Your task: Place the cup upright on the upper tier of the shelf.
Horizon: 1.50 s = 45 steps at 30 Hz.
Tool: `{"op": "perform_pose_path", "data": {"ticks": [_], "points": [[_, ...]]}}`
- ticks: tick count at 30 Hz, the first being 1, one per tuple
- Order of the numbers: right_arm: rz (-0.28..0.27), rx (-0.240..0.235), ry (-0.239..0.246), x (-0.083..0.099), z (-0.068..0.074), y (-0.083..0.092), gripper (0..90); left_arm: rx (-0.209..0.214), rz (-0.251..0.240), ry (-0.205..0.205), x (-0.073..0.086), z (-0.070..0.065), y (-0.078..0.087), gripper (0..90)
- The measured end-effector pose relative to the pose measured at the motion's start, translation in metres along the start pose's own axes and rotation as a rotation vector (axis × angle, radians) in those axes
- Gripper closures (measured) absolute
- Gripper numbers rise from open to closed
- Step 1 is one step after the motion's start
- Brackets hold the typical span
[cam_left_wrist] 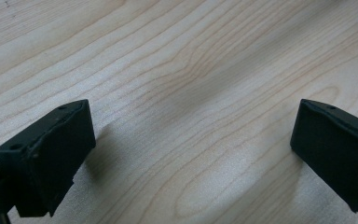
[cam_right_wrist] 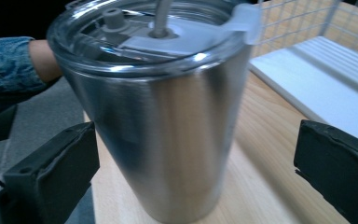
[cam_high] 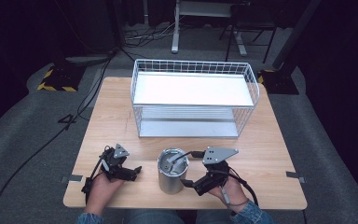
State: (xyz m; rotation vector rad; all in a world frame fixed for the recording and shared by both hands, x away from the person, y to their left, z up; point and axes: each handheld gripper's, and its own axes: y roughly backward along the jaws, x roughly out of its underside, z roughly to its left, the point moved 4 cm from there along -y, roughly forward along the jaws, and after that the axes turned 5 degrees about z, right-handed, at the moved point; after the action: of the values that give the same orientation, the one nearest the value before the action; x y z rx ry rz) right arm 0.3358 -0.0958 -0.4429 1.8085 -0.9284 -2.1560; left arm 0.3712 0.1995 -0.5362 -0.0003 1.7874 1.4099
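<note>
Right gripper [cam_high: 189,181], jaws spread, flanks the tumbler [cam_high: 172,171] without touching it. Standing upright near the table's [cam_high: 112,121] front edge before the wire rack [cam_high: 193,98], the tumbler has its lid [cam_right_wrist: 163,32] uppermost. Left gripper [cam_high: 133,171], also spread, hovers over bare wood beside it.

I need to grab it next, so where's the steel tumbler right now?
In the high view the steel tumbler stands upright near the table's front edge, between the left gripper and right gripper, in front of the wire rack.
</note>
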Motion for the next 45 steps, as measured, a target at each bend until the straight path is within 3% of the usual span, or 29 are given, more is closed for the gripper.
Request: {"op": "perform_pose_path", "data": {"ticks": [13,25,45], "points": [[-0.041,-0.028,0.037,-0.002,0.008,-0.024,0.0,0.002,0.000,0.000,0.000,0.000,0.000,0.3],[-0.051,-0.013,0.051,0.000,0.011,-0.042,0.1,0.002,0.001,0.000,0.000,0.000,0.000,0.3],[-0.038,0.011,0.062,0.000,0.014,-0.045,3.6,0.005,0.003,-0.004,-0.001,0.001,0.000,0.3]]}}
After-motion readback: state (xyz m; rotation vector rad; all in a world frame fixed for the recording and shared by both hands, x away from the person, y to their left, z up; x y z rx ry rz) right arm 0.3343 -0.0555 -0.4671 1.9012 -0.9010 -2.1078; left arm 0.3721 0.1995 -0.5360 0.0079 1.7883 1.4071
